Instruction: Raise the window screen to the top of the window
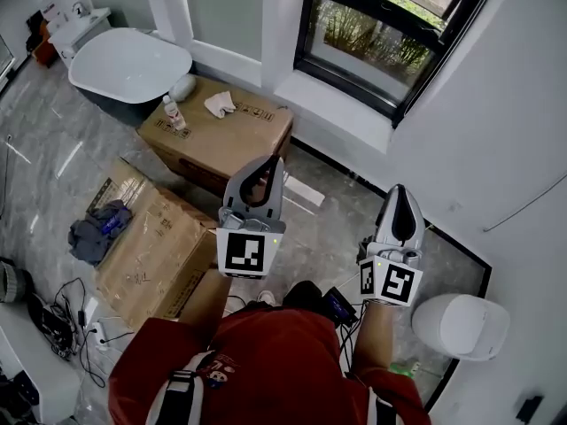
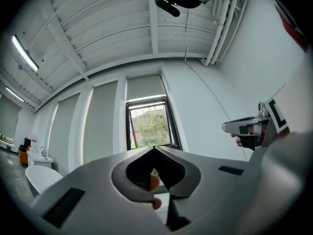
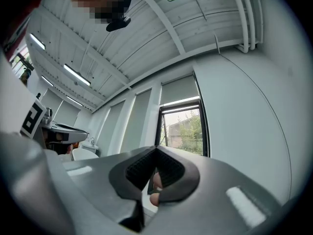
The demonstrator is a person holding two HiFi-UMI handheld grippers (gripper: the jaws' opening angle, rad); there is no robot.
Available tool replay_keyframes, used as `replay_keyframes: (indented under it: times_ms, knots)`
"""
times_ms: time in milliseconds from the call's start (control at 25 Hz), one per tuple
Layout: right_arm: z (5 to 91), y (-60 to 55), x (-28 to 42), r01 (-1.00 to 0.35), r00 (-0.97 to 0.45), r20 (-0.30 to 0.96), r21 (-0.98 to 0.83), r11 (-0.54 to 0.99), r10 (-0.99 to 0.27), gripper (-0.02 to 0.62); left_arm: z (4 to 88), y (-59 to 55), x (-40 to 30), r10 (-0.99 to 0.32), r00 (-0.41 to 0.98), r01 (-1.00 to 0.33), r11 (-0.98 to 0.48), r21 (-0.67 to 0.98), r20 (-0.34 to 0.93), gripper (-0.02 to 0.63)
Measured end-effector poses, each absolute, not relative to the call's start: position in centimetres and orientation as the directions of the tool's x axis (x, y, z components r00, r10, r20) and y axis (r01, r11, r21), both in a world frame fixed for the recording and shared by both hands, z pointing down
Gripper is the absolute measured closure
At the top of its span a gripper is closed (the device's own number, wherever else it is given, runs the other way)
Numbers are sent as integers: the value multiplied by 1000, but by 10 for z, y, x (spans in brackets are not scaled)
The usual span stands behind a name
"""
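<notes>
The black-framed window sits in the white wall ahead, above a white sill, with a dark bar across its pane near the top. I cannot make out the screen itself. My left gripper is shut and empty, held in the air well short of the window. My right gripper is also shut and empty, beside it to the right. In the left gripper view the window stands beyond the closed jaws, and the right gripper shows at the side. The right gripper view shows the window past its shut jaws.
Two cardboard boxes lie on the tiled floor to the left, one with a bottle and a cloth on it. A white bathtub stands far left. A white bin is at the right wall. Cables lie at the lower left.
</notes>
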State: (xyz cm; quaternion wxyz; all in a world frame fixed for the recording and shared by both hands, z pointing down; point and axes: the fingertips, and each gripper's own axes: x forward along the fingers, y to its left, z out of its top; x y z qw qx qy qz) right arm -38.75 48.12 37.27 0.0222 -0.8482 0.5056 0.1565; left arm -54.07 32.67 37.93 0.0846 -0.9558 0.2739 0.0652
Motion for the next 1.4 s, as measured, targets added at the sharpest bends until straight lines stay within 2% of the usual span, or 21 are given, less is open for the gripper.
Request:
replay_keyframes:
  times_ms: [400, 1080, 1400]
  knots:
    - [385, 435, -339, -865, 451, -289, 92, -494, -844, 586, 391, 283, -496, -512, 845, -531, -839, -119, -153, 600]
    - [389, 353, -135, -849, 493, -259, 65, -524, -830, 586, 379, 197, -298, -517, 846, -532, -833, -151, -129, 600]
    - [391, 332, -84, -852, 486, -273, 65, -520, -830, 586, 377, 176, -248, -525, 840, -542, -823, -168, -137, 600]
